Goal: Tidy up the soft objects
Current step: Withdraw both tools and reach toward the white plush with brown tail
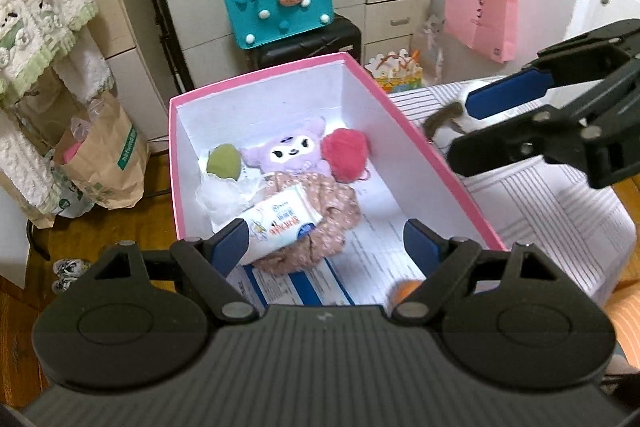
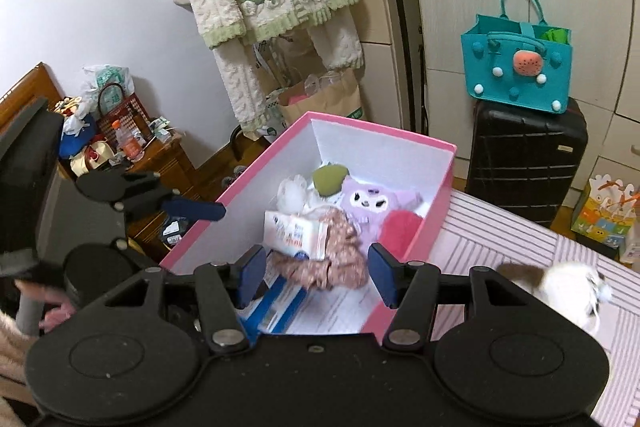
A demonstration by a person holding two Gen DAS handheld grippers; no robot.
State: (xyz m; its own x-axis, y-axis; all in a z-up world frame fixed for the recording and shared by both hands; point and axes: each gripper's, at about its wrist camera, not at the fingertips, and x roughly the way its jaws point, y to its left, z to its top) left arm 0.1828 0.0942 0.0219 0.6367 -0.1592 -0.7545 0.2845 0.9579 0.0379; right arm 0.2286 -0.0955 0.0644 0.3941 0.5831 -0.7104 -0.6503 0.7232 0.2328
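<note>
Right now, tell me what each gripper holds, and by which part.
Nothing. The left gripper and right gripper are both open and empty above the box.

Matt pink cardboard box [image 1: 432, 143], fuzzy purple plush [image 1: 290, 149], glossy tissue pack [image 1: 282, 223].

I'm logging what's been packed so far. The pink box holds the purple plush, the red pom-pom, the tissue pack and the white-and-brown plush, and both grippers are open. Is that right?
Not quite. The white-and-brown plush still lies outside on the striped cloth, as the right wrist view shows. The pink box does hold the purple plush, red pom-pom and tissue pack, and both grippers are open.
</note>
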